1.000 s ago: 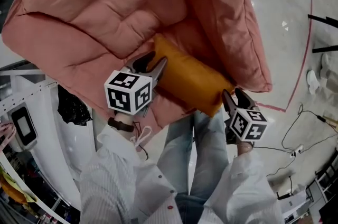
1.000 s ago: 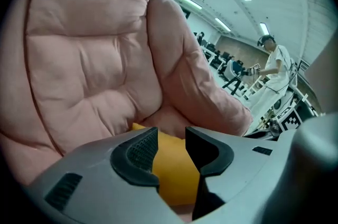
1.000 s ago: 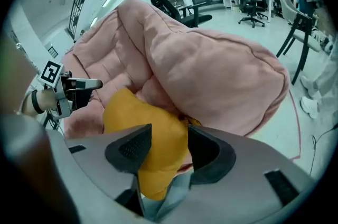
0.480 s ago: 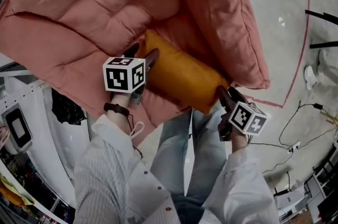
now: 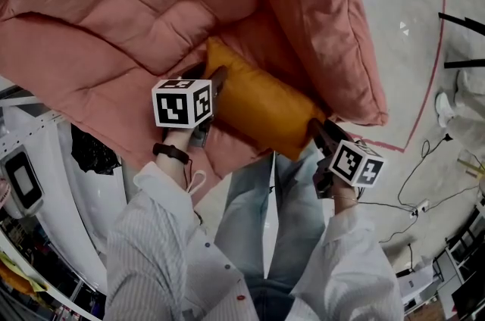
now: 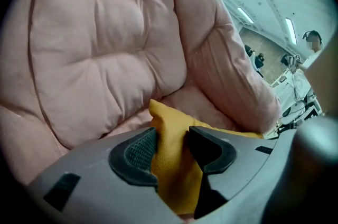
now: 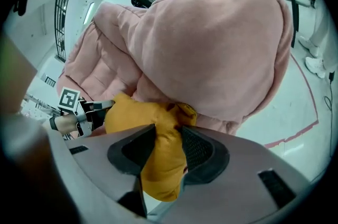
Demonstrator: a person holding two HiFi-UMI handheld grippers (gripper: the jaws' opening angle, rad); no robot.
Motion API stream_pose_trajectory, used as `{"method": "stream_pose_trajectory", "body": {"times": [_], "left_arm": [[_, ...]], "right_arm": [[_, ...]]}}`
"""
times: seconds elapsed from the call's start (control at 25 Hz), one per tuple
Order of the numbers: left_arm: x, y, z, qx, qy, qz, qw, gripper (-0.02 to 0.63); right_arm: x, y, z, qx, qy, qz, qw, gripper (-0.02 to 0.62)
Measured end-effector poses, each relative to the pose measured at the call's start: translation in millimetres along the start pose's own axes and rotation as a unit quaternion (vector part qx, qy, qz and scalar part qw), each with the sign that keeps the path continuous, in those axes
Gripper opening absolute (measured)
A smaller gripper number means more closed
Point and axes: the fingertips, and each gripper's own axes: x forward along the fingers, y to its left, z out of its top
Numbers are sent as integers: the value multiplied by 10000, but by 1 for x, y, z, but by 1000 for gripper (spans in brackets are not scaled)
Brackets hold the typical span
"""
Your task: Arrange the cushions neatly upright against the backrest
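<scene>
Orange cushion (image 5: 258, 104) lies slantwise on the seat of a padded pink armchair (image 5: 136, 1). One corner points toward the backrest (image 6: 100, 43) and the other end sits by the front of the right armrest (image 5: 333, 32), over the person's jeans (image 5: 280, 221). It is lying down rather than standing upright. From the head view it seems to rest just short of the backrest, though the fold of padding makes that hard to judge.

The left tongs (image 5: 217, 79) are on the cushion's near left edge. In the left gripper view their jaws are closing, with a ridge of orange fabric filling the gap and pressed by both pads (image 6: 140, 149). The right tongs (image 5: 317, 127) hold the opposite end. In the right gripper view their jaws are also closing, and a bunched corner of the cushion is squeezed between them. That view also shows the left tongs beyond the cushion.

A second ago the left tongs hung lower and further out from the chair, with their tips visibly parted above the fabric. Since then they have moved up onto the cushion. The cushion's far corner now sits a little deeper in the seat. The right tongs have hardly shifted. A red line (image 5: 436, 62) crosses the pale floor (image 5: 409, 1) beside the chair.
</scene>
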Motion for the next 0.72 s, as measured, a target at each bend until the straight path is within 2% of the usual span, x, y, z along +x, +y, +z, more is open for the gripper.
{"method": "stream_pose_trajectory", "body": {"times": [0.2, 0.36, 0.6, 0.72], "left_arm": [[-3, -3, -4, 66, 4, 114, 9999, 182], [-10, -7, -6, 75, 40, 132, 9999, 159], [-30, -4, -7, -141, -65, 246, 9996, 147], [-44, 1, -5, -429, -273, 389, 9980, 147]], "right_arm": [[3, 4, -2, -395, 232, -28, 9989, 104], [-3, 8, -5, -499, 367, -49, 9981, 83], [-15, 25, 2, -908, 560, -45, 9943, 80], [-20, 37, 14, -1155, 629, -62, 9913, 77]]}}
